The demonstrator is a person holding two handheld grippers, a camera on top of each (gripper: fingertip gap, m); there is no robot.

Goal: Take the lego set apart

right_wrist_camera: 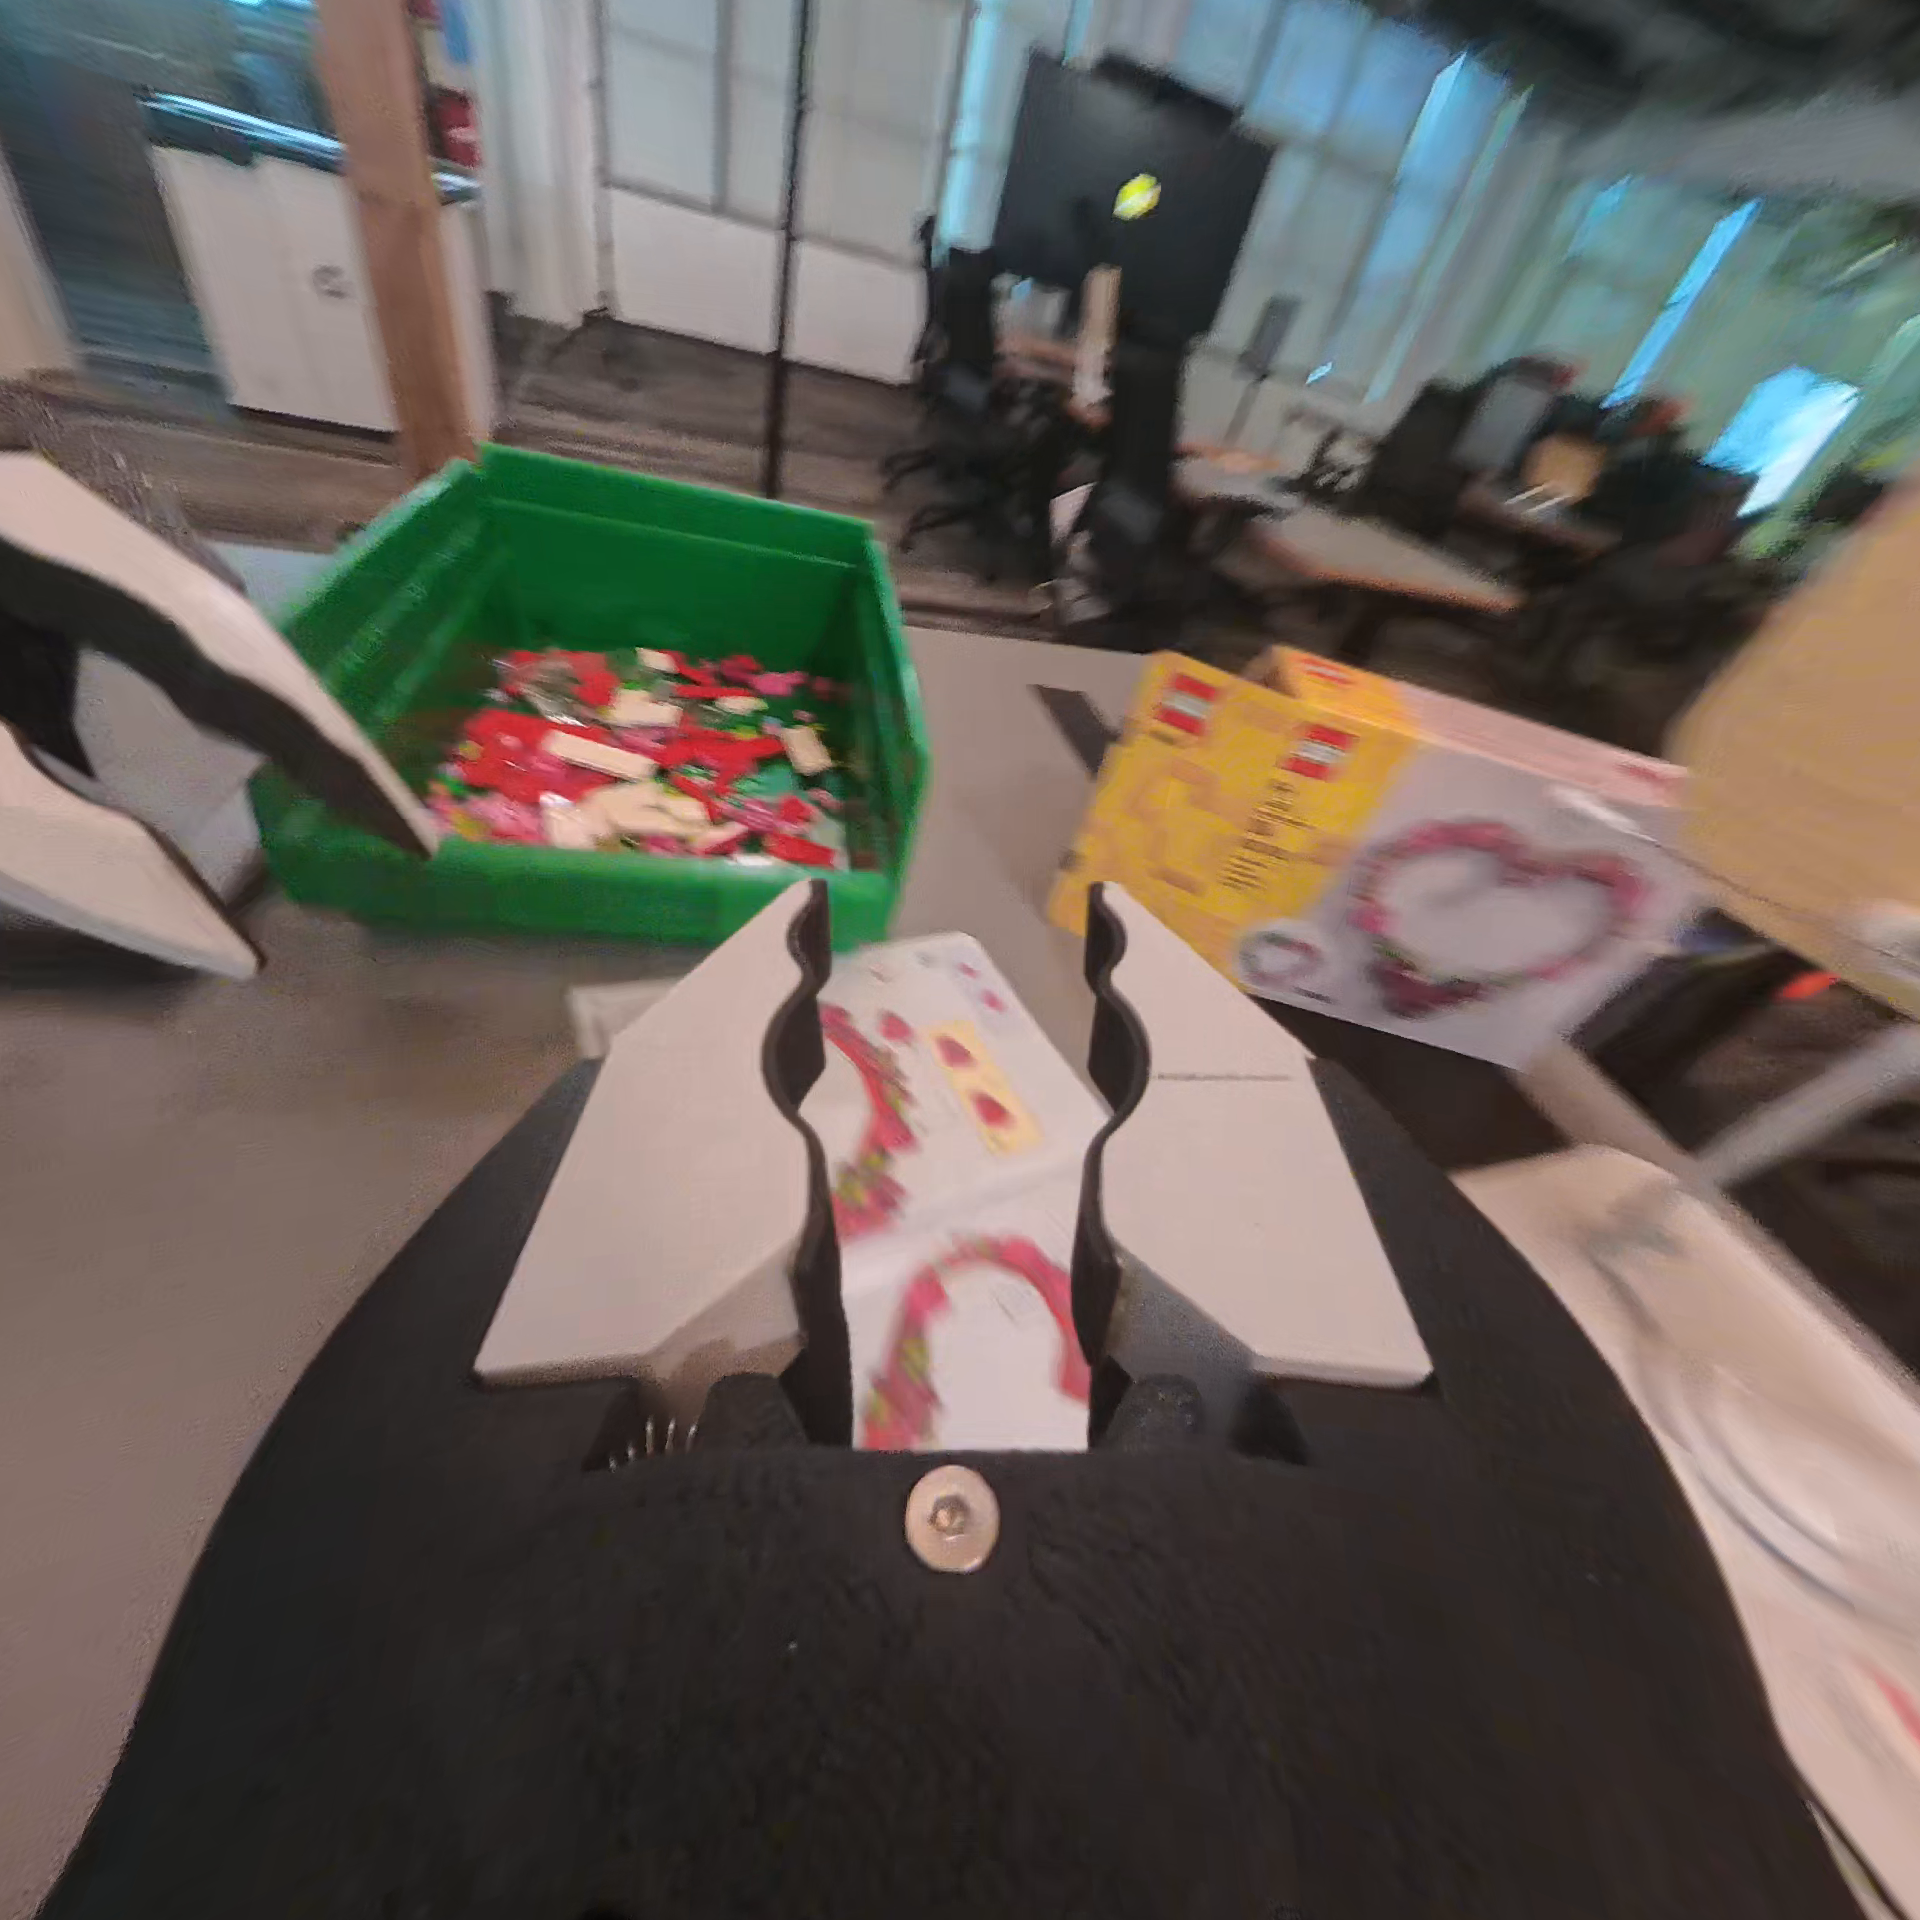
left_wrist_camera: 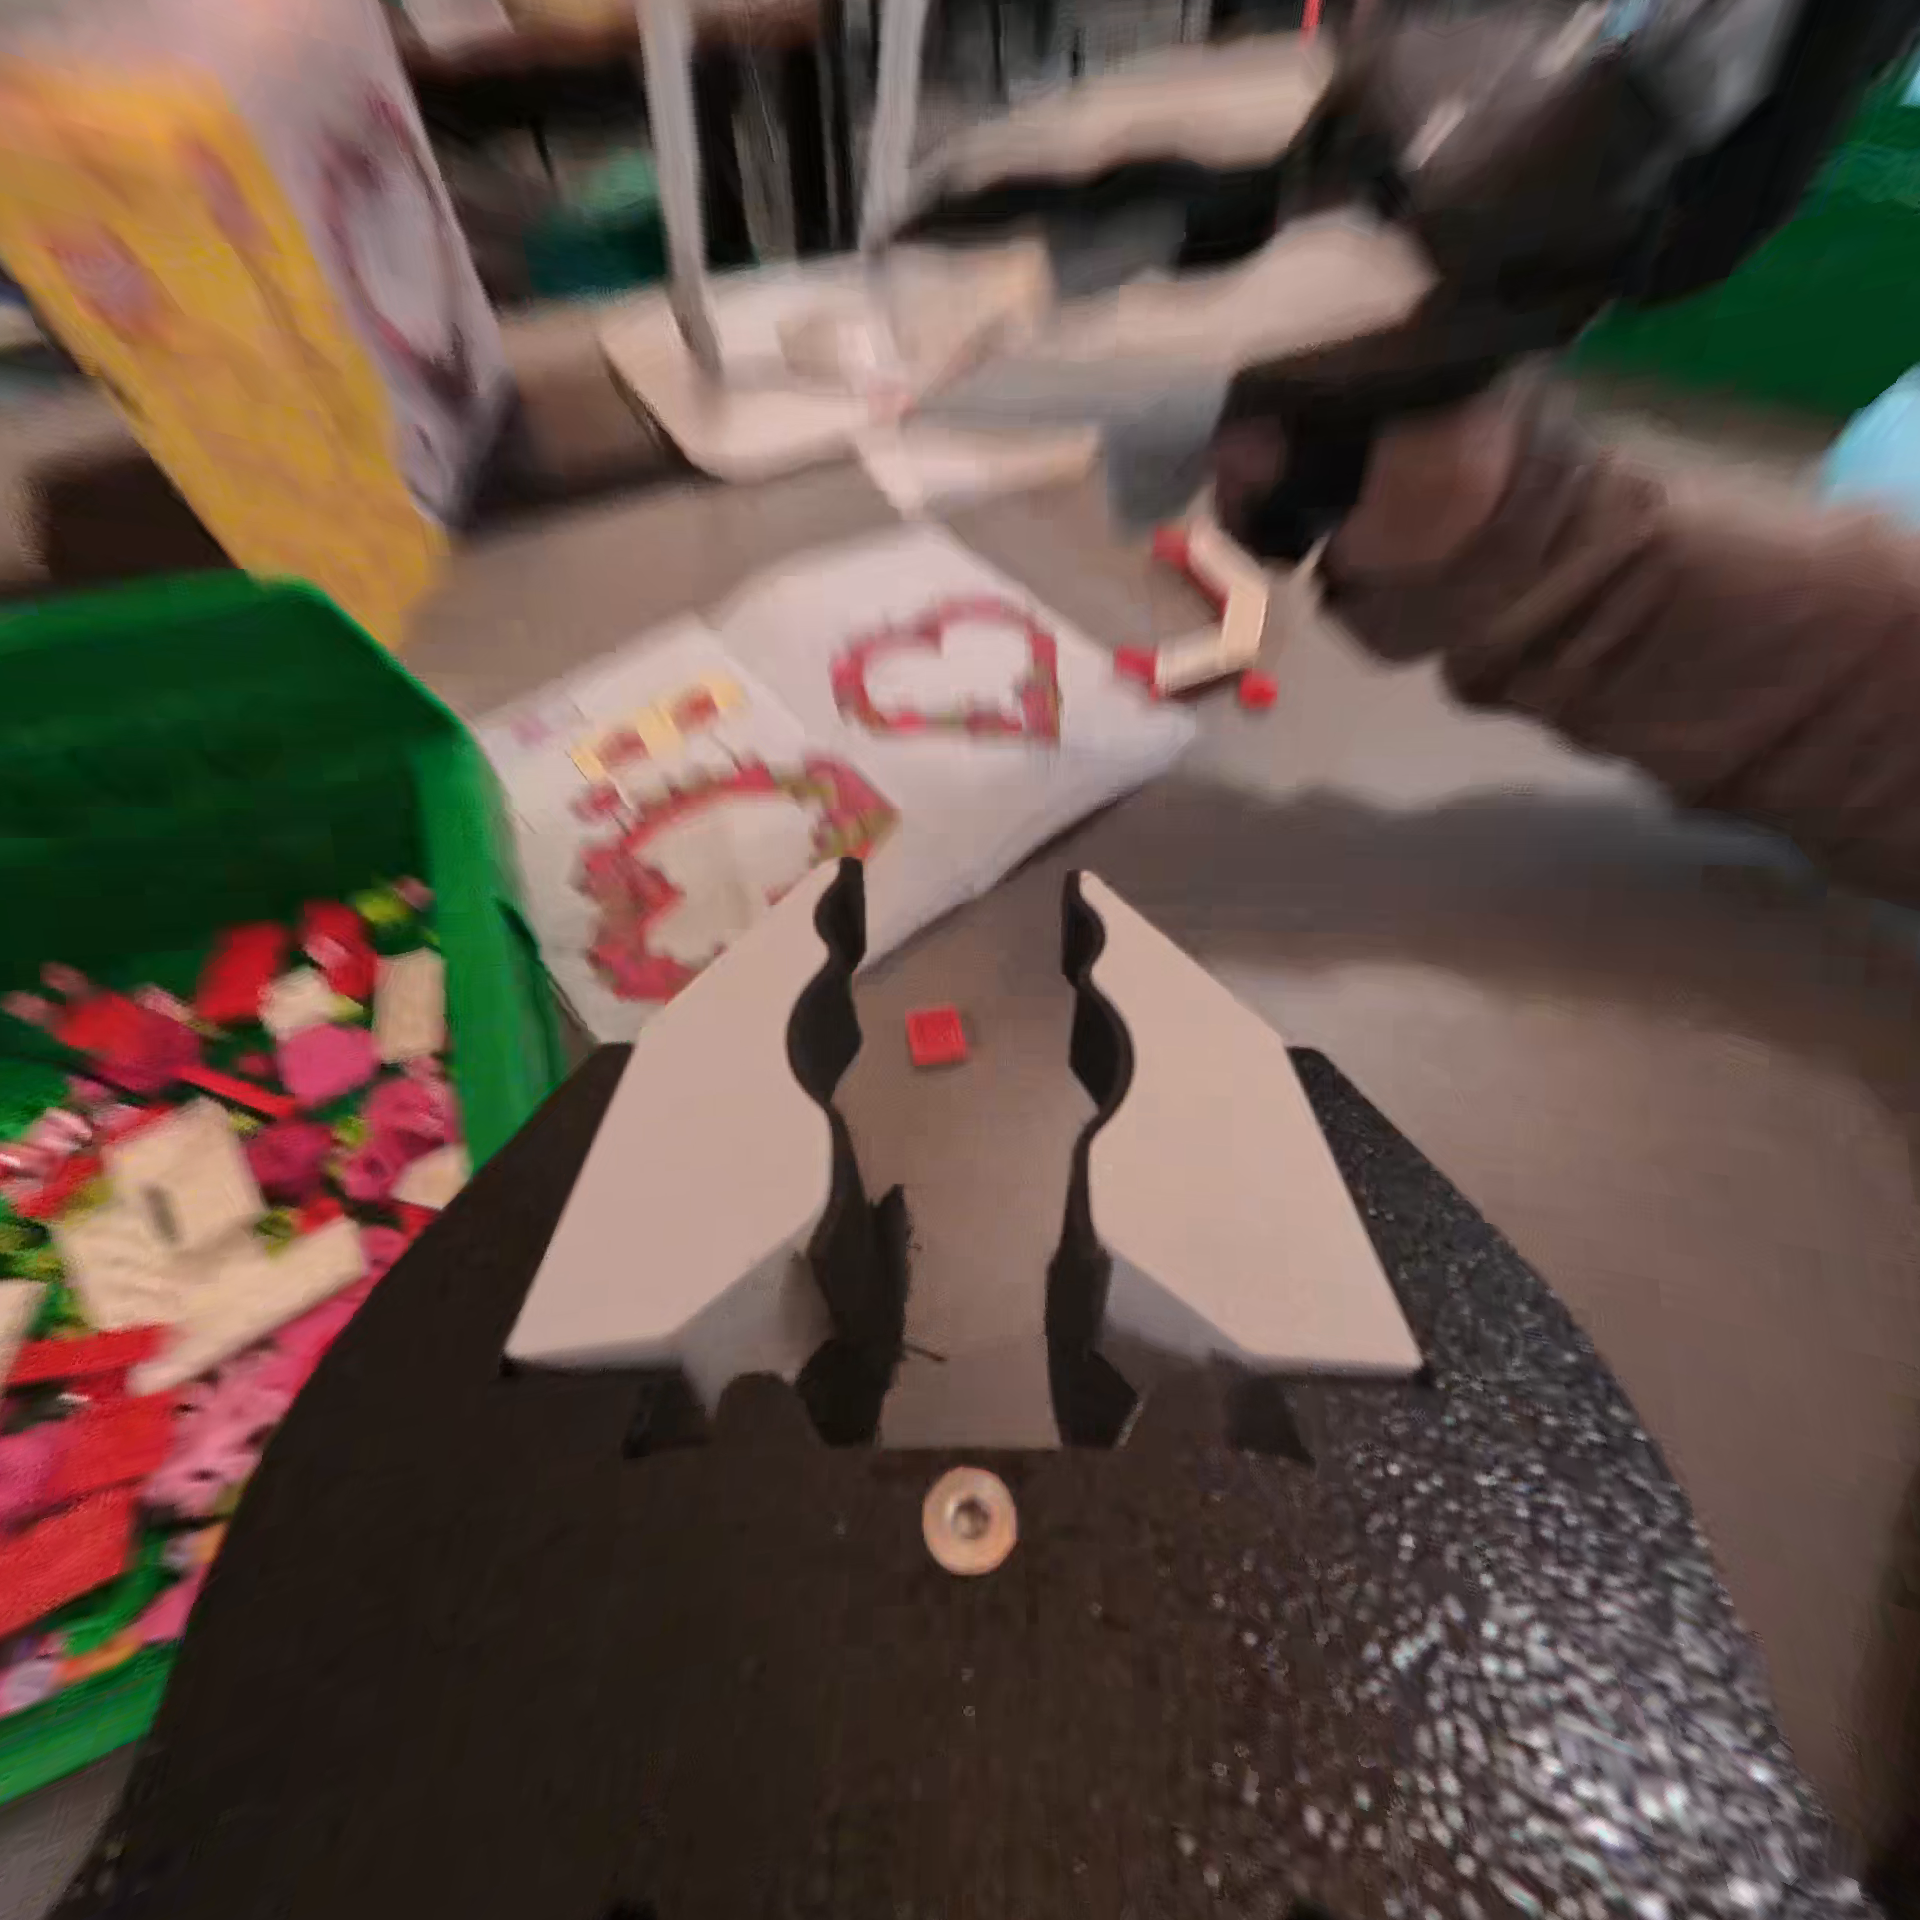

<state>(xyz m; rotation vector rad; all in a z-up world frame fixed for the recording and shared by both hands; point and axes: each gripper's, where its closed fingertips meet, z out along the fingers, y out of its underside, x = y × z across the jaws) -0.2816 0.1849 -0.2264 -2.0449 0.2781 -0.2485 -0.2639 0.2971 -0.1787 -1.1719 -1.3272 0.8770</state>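
Left tool point(left_wrist_camera: 961, 883): fingers parted, empty, above tabletop point(left_wrist_camera: 1455, 1091). Small red plate point(left_wrist_camera: 938, 1036) on tabletop btwn fingers. Right tool point(right_wrist_camera: 951, 899): fingers parted, empty, over instruction booklet point(right_wrist_camera: 956, 1091). Green bin point(right_wrist_camera: 582, 894) of loose bricks, left side. Tan-and-red lego fragment point(left_wrist_camera: 1210, 623) beyond booklet, towards right. Yellow set box point(right_wrist_camera: 1351, 862) towards far edge.

open office: desks point(right_wrist_camera: 1382, 561), chairs point(right_wrist_camera: 966, 405)

My left gripper point(left_wrist_camera: 961, 883) has bare table point(left_wrist_camera: 1455, 1091) ahead and rightward (one red brick point(left_wrist_camera: 938, 1036) there); the green bin point(left_wrist_camera: 260, 727) blocks its left.
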